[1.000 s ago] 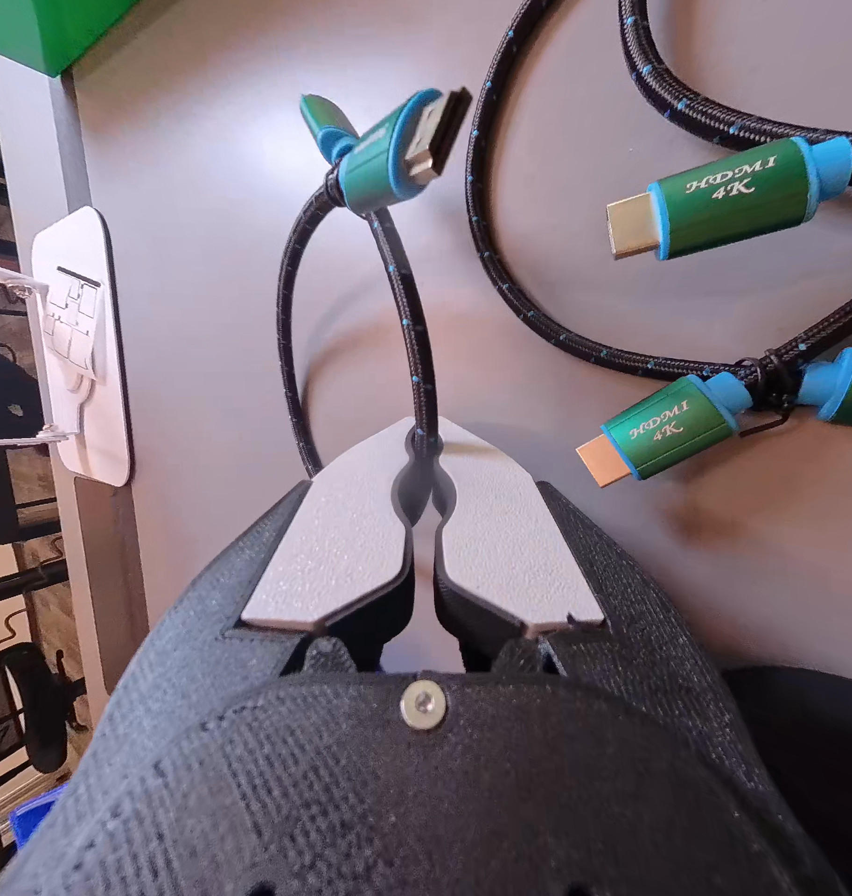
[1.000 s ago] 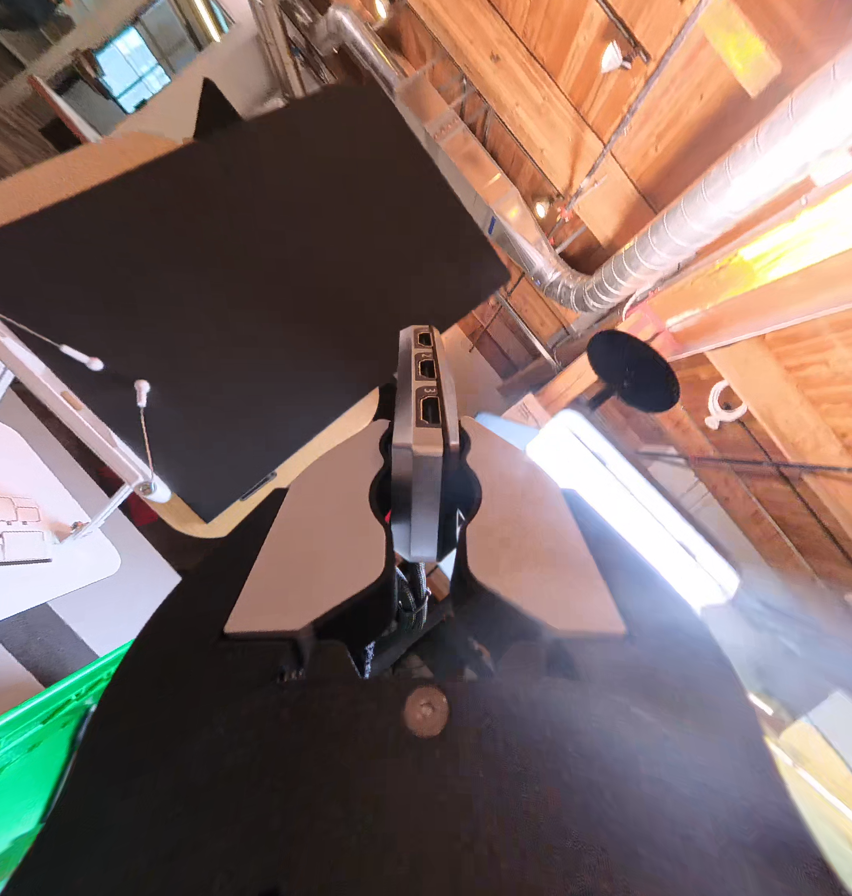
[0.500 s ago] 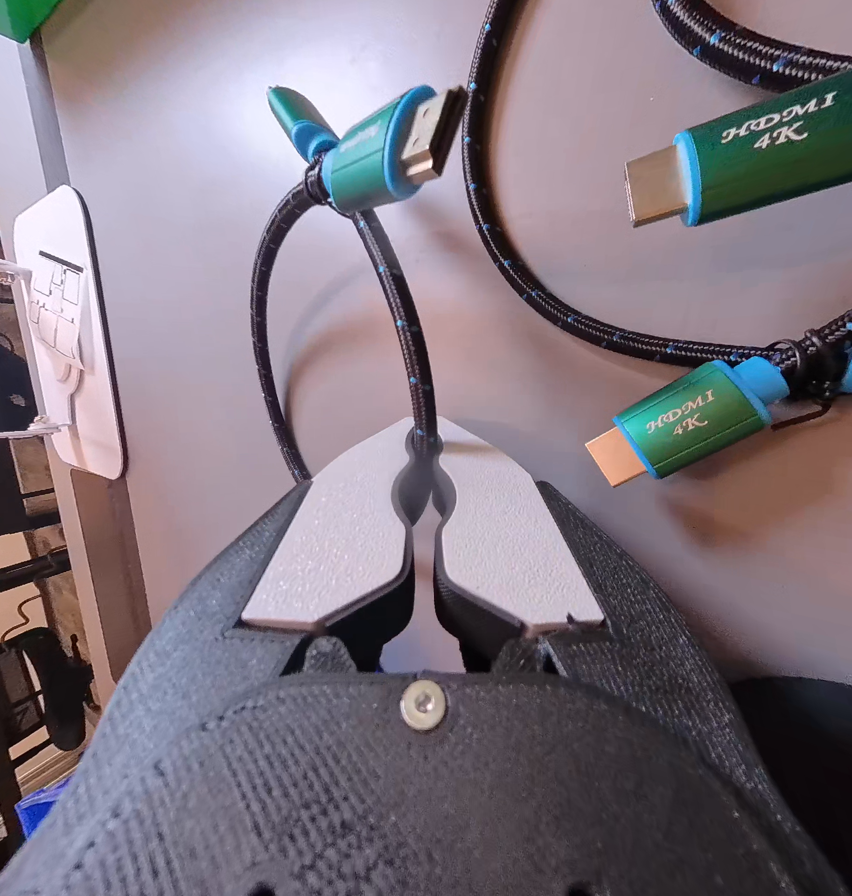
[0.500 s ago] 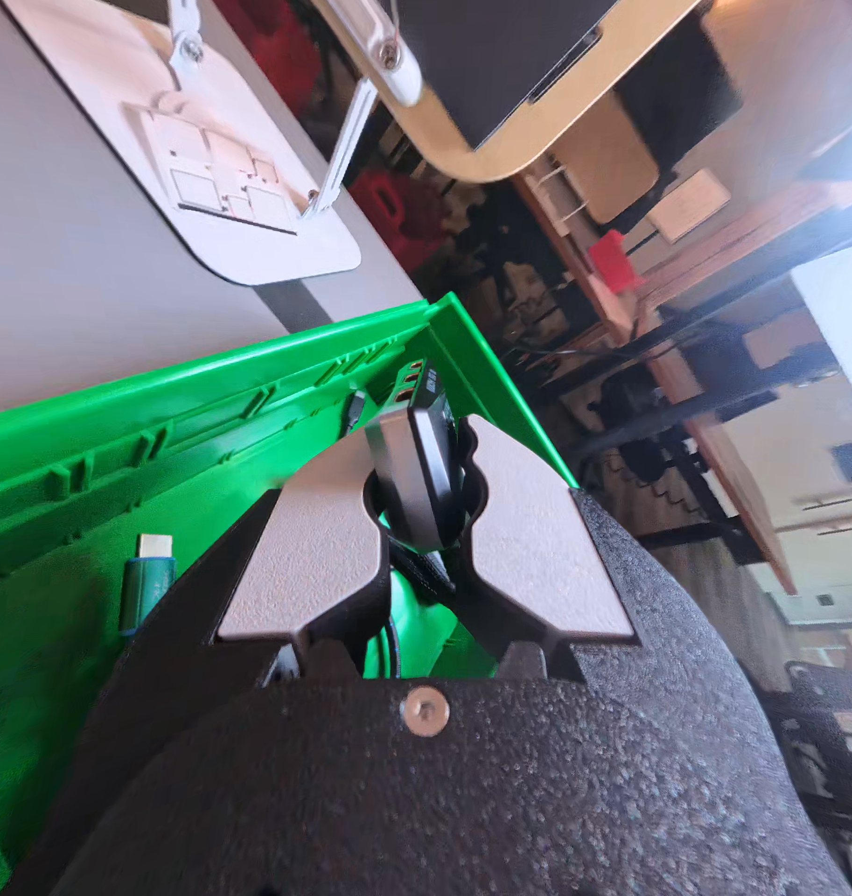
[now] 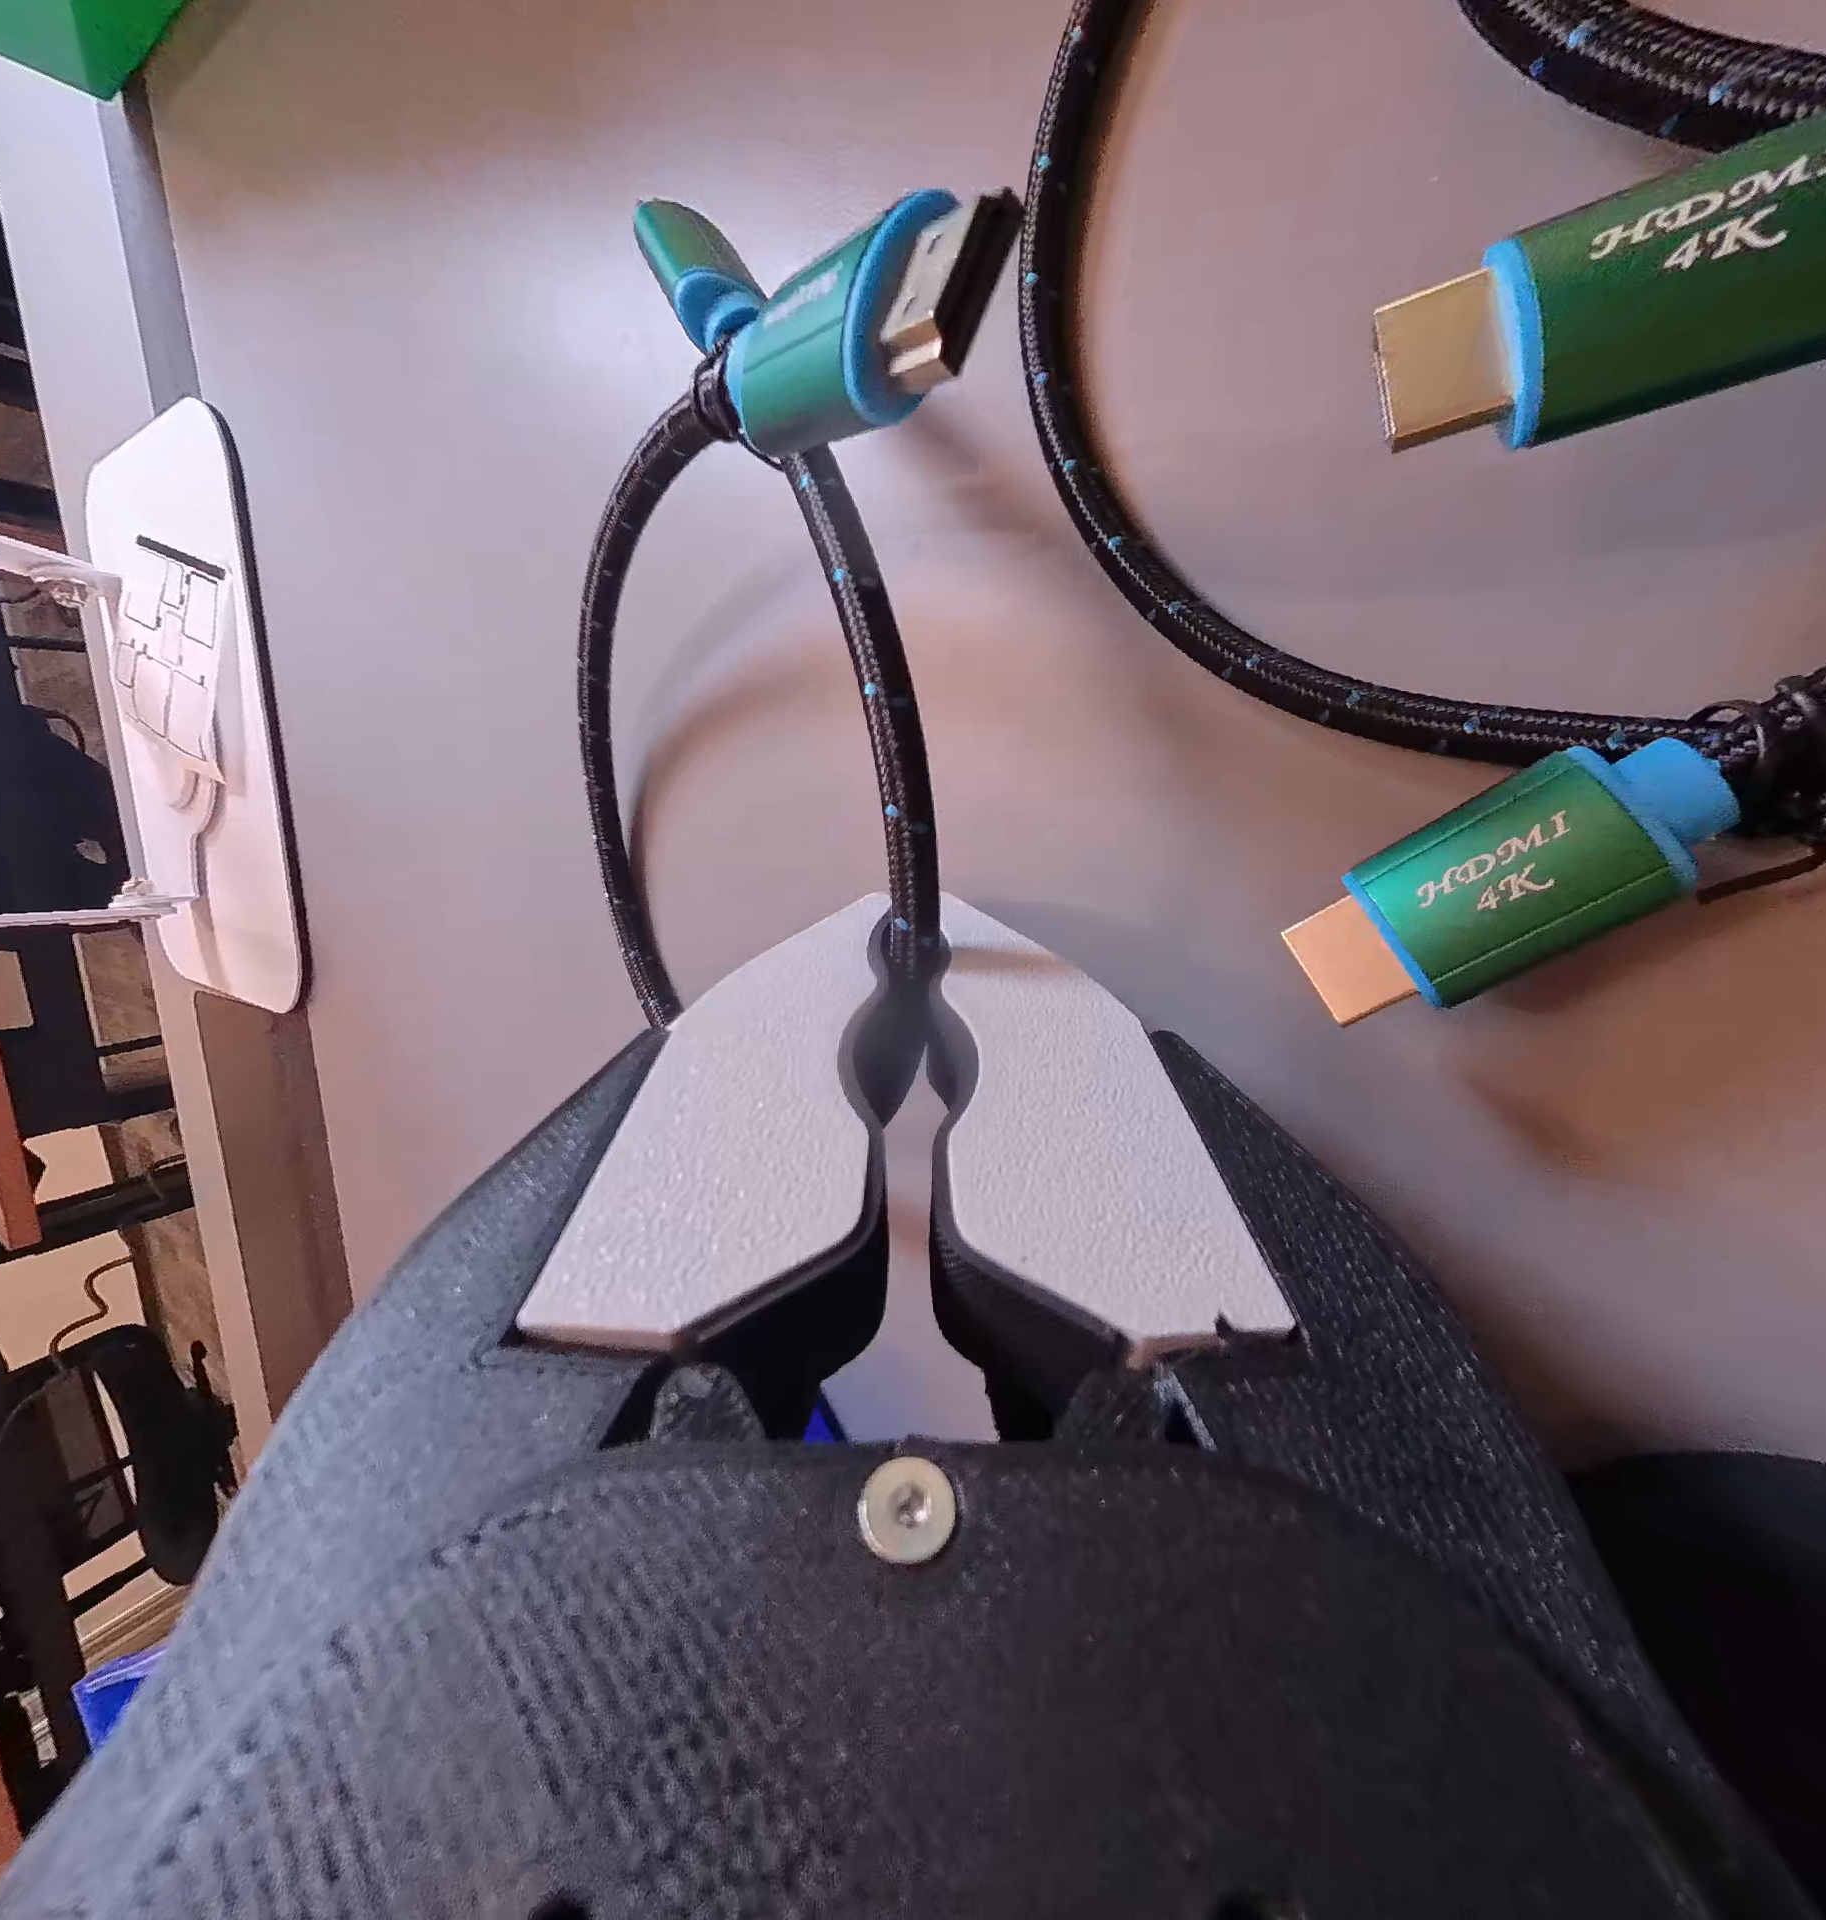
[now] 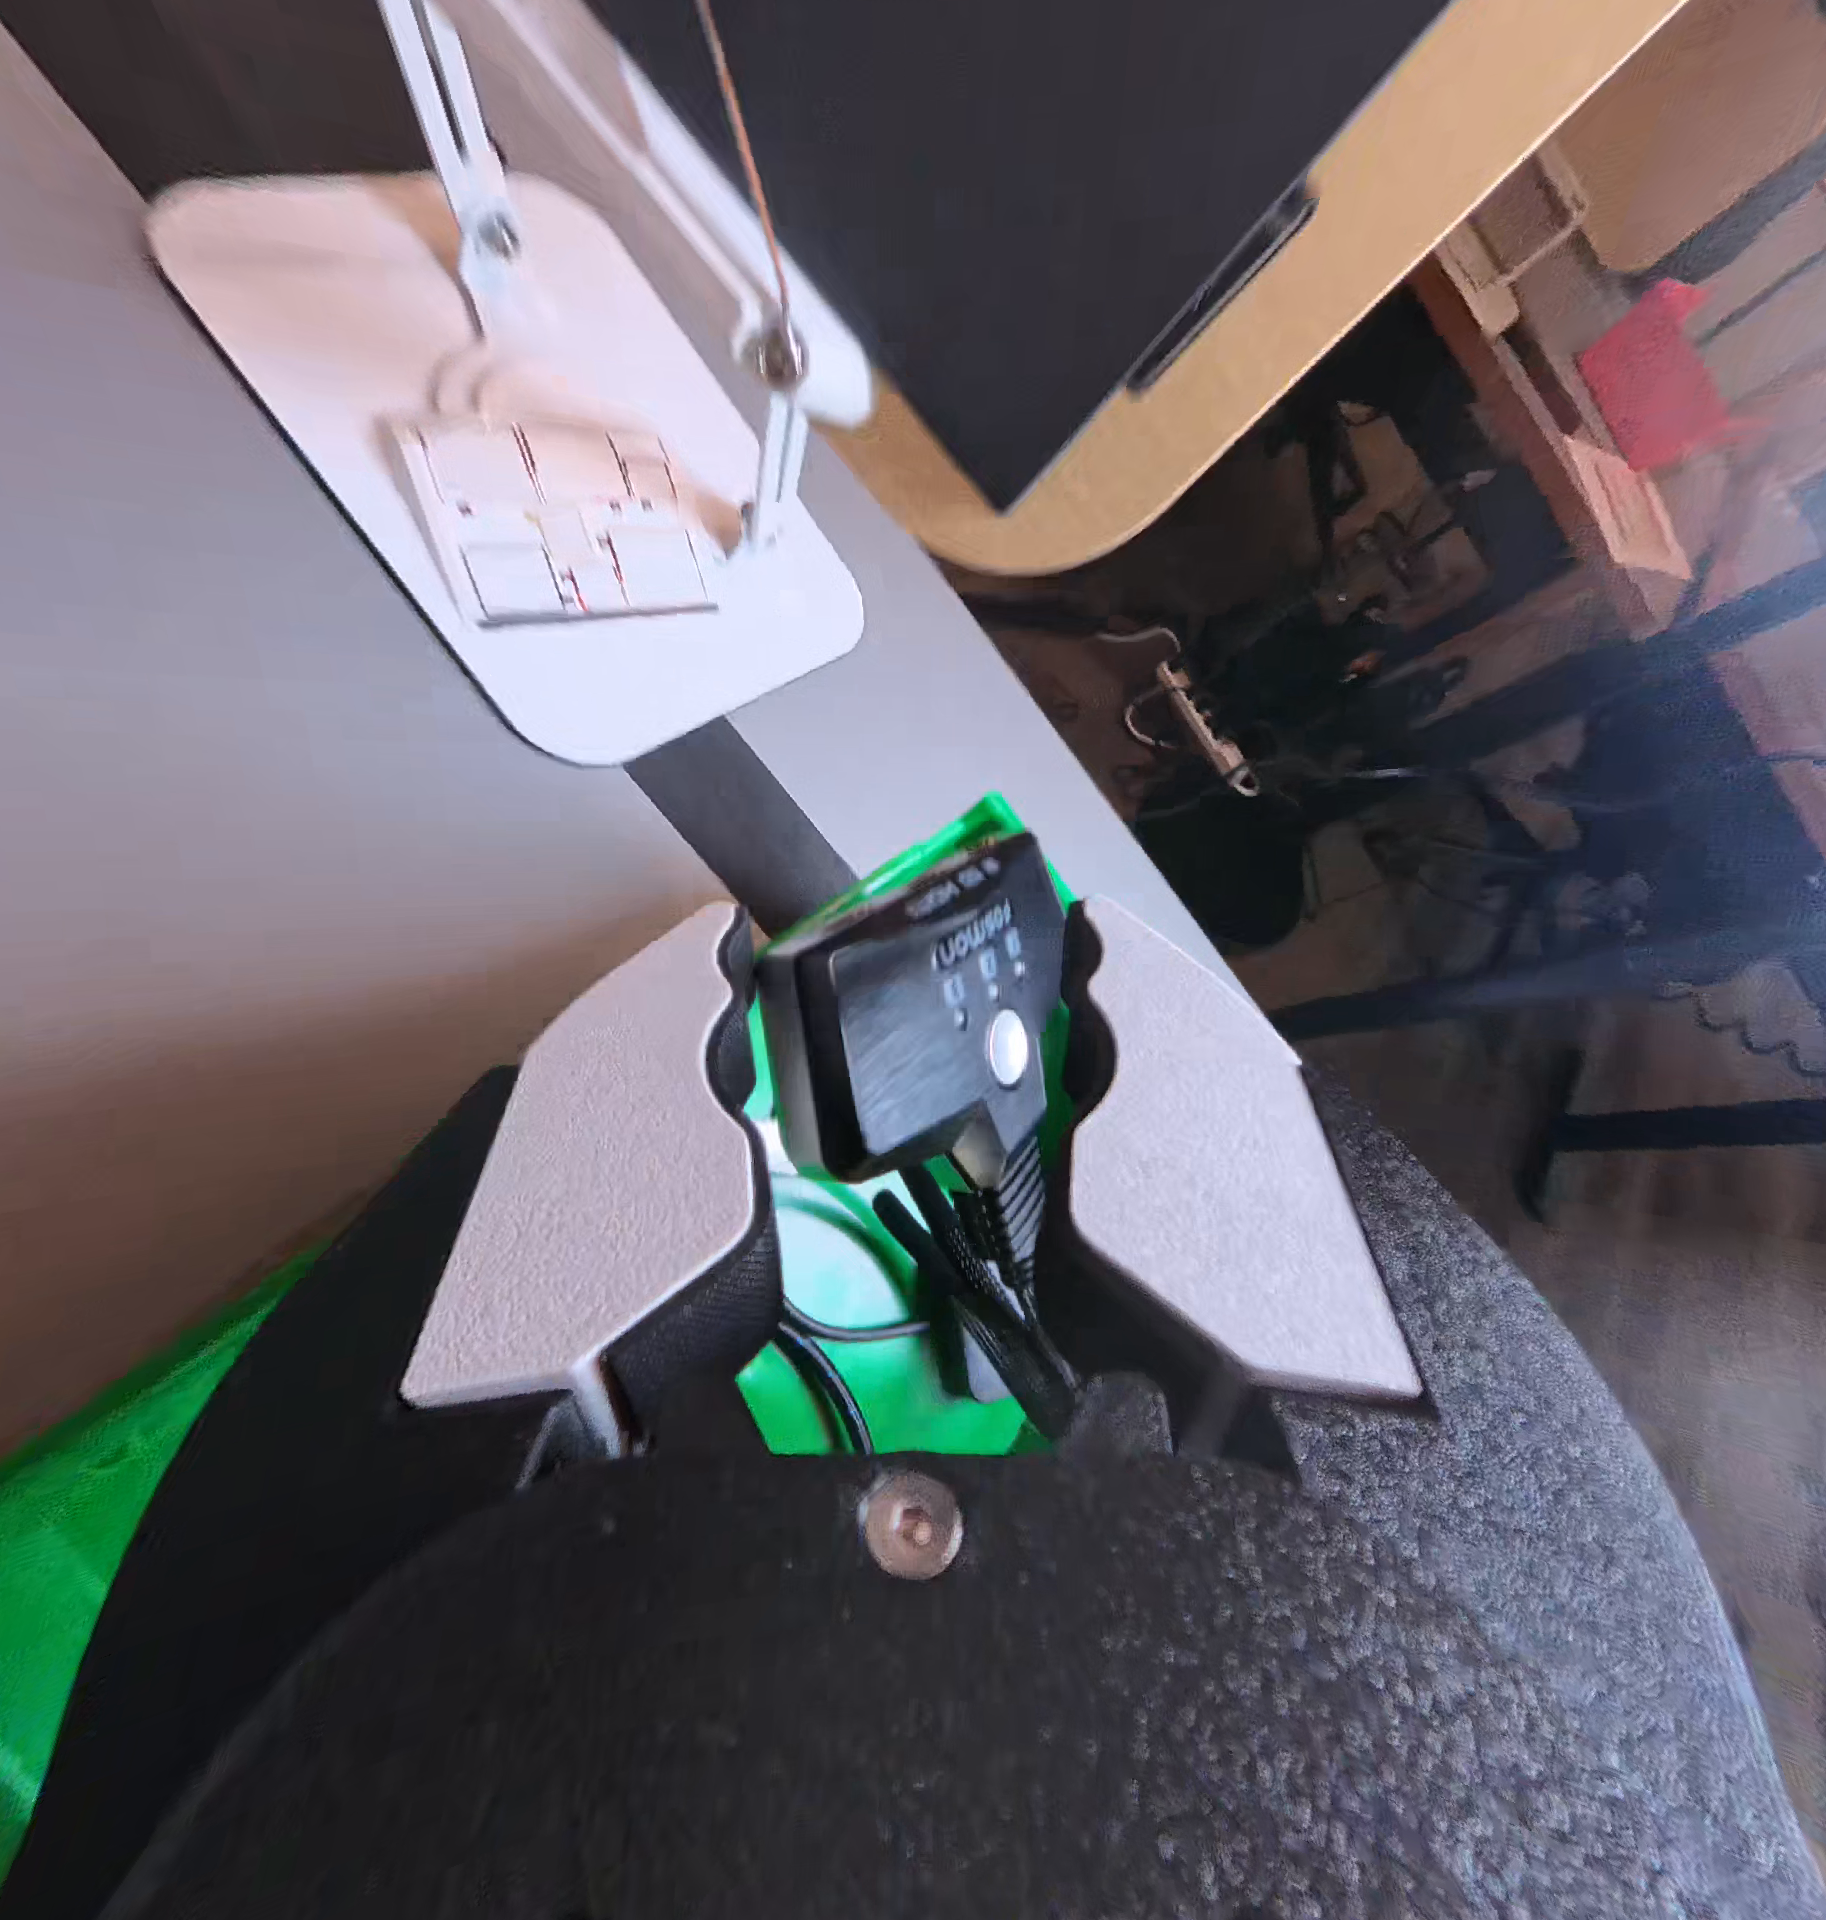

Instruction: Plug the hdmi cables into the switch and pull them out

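My left gripper [image 5: 909,935] is shut on a black braided HDMI cable [image 5: 867,675]. It holds the cable just above the grey table [image 5: 421,520]. That cable loops up to its green and blue plug [image 5: 867,312]. My right gripper [image 6: 909,912] is open over the green bin [image 6: 109,1507]. The dark HDMI switch [image 6: 909,1039] lies face up between its fingers. Green shows between the switch and the left finger [image 6: 618,1122], so the pads do not press on it. The switch's own cables [image 6: 1002,1278] hang below it.
Two more green HDMI plugs [image 5: 1667,281] [image 5: 1511,883] and their braided cables lie on the table to the right. A white base plate with a metal stand [image 6: 576,468] sits by the table's edge. The green bin's corner [image 5: 109,42] is at the top left.
My right gripper swung down from pointing upward to over the green bin. Its jaws opened and let go of the switch, which turned face up. My left gripper kept its hold and barely moved.
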The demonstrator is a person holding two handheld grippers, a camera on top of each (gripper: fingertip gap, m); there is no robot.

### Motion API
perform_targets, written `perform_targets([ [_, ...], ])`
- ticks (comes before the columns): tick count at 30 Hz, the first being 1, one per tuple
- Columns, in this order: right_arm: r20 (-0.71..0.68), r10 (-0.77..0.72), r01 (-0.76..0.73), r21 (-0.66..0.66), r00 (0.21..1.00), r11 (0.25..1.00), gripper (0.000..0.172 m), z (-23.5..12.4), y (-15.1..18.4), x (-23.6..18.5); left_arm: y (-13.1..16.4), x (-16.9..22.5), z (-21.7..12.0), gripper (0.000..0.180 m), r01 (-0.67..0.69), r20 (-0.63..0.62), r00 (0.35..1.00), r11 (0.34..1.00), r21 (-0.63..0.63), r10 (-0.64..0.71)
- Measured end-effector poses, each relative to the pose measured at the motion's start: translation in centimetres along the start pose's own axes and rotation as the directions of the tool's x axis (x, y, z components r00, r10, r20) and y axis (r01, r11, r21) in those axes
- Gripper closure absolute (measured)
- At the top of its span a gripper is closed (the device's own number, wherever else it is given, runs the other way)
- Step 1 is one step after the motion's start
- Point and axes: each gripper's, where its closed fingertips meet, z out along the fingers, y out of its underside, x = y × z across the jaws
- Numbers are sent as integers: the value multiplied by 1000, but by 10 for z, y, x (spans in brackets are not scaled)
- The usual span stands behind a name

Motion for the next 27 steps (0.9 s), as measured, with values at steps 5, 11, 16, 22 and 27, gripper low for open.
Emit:
perform_targets([
  [5, 45, 59, -64, 131, 997, 989, 116, -34, -43, 2, -3, -4, -1, 180, 0, 24, 1000, 1000, 13, 0],
  [11, 133, -19, -10, 219, 991, 976, 117, -62, -71, -44, -9, -12, -6, 179, -5, 83, 997, 999, 41, 1],
  [16, 318, -193, 114, 250, 928, 961, 117, -81, -76, -141, -13, -18, -9, 180, -13, 121, 993, 998, 62, 5],
  [22, 478, -404, 310, 266, 780, 913, 117, -97, -51, -259, -17, -25, -14, 180, -15, 161, 987, 996, 88, 1],
  [27, 501, -500, 426, 262, 707, 866, 116, -83, -23, -325, -19, -33, -22, 180, -43, 211, 977, 993, 114, 18],
])
